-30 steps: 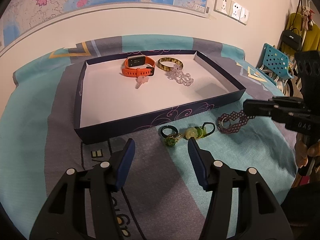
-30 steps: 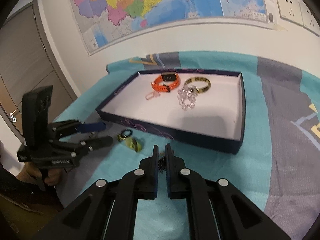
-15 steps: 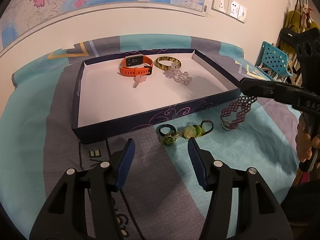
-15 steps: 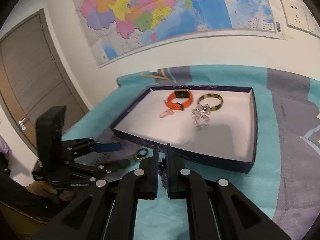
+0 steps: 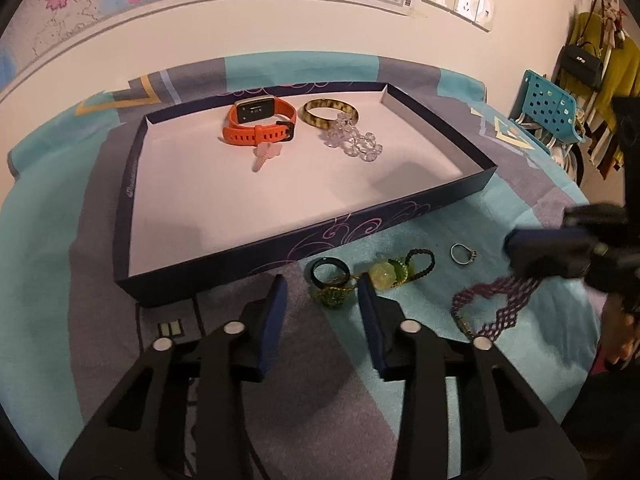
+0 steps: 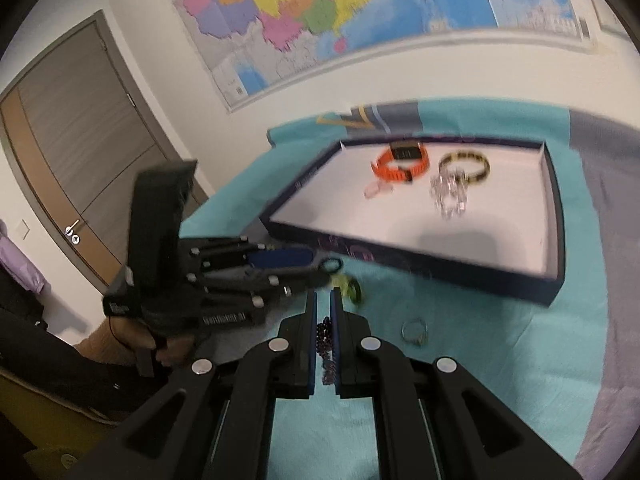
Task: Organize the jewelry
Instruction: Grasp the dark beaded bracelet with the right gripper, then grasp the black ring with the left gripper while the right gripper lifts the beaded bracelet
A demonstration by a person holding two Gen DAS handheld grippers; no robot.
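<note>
Purple beaded mesh bracelet (image 5: 494, 307) hangs limp over teal cloth, pinched in right gripper (image 6: 323, 322): light, floppy, hold by band. Left gripper (image 5: 322, 300), jaws just narrowing, straddles green bead charm (image 5: 334, 295), no contact.

Navy tray (image 5: 404, 216) with purple swirls, white inside — orange watch (image 5: 258, 122), tortoiseshell bangle (image 5: 330, 109), purple mesh bracelet (image 5: 494, 304).

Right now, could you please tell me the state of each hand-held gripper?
Left hand-held gripper: open, closing around the green bead trinket.
Right hand-held gripper: shut on the purple woven mesh bracelet.
</note>
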